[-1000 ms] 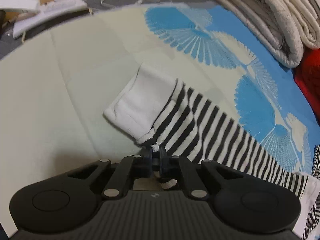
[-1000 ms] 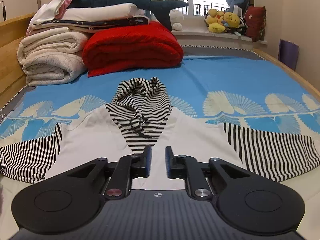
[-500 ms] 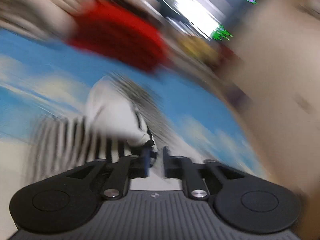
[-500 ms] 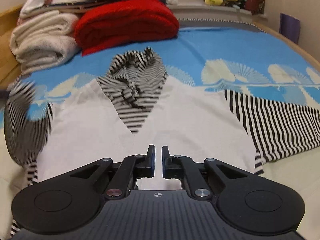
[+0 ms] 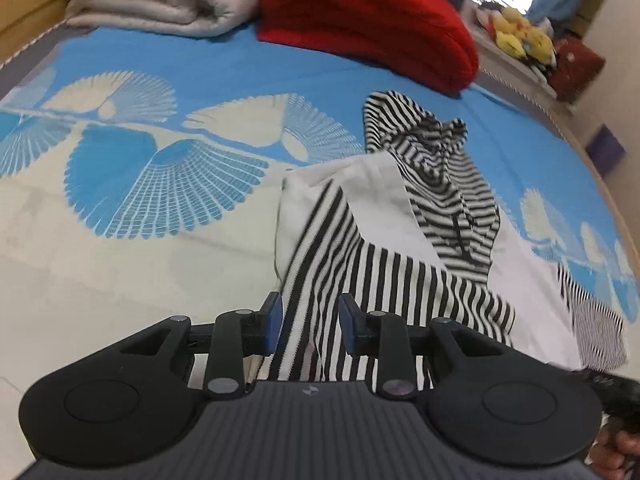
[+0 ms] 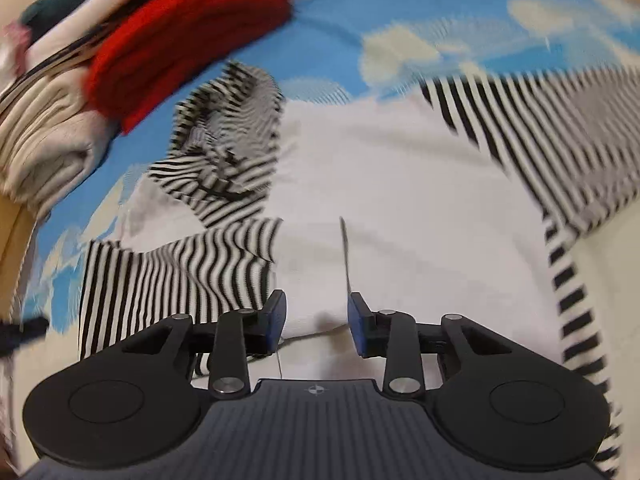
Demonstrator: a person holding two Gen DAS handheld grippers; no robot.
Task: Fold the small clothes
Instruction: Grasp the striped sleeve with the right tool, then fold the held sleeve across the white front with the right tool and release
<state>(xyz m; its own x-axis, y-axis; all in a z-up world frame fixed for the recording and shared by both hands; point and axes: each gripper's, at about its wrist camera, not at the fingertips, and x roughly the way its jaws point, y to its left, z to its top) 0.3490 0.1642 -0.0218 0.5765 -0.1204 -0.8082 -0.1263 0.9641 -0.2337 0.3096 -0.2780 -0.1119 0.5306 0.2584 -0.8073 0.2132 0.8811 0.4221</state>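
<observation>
Over striped sleeve [image 5: 320, 280], left gripper [image 5: 308, 320] just opened.

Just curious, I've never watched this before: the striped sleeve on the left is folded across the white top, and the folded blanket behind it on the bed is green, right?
Not green: the folded blanket is red, as the left wrist view shows. The striped sleeve does lie folded across the white top.
</observation>
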